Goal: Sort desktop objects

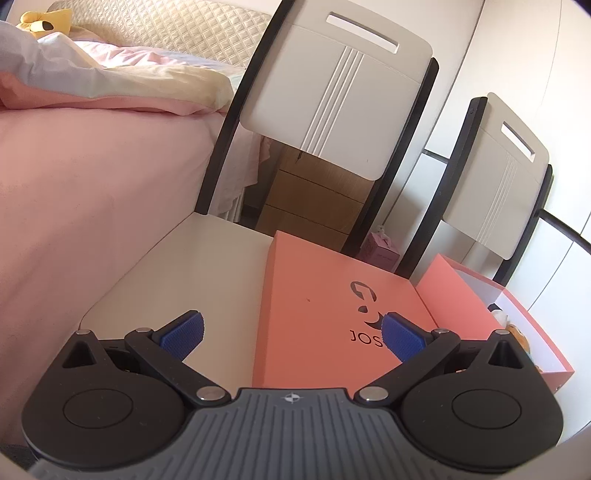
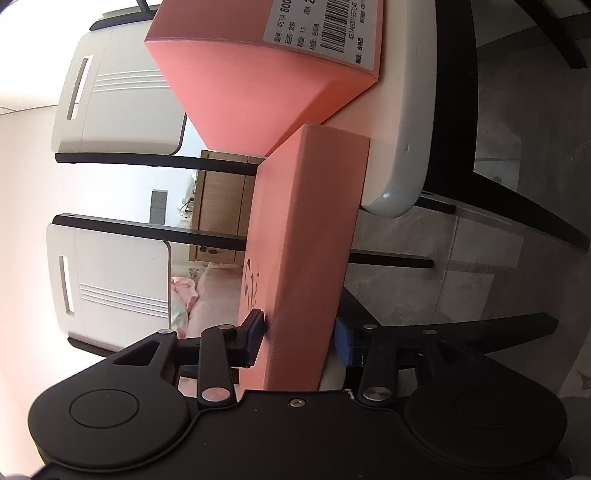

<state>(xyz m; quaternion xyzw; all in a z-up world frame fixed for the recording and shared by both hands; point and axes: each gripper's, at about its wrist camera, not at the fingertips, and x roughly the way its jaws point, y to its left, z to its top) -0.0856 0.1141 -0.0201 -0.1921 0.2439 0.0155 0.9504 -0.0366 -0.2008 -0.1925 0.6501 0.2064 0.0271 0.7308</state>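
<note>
Shoebox lid [image 1: 332, 314], coral with a dark logo, lies flat on the white seat of the left chair [image 1: 207, 266] in my left wrist view, a pink bed [image 1: 92, 184] further left. My left gripper [image 1: 291, 334] hovers over the lid's near edge with its blue fingers [image 1: 184, 334] spread wide and holding nothing. Just right of the lid sits the open shoebox [image 1: 461, 295] on the second chair [image 1: 506, 184], with something small and yellowish inside that I cannot make out. In my right wrist view, which is rolled sideways, my right gripper [image 2: 299, 339] has its fingers [image 2: 255, 332] pressed against both faces of the lid [image 2: 306, 240], clamping its rim. Beyond it the shoebox [image 2: 258, 74] shows a barcode label [image 2: 325, 29].
</note>
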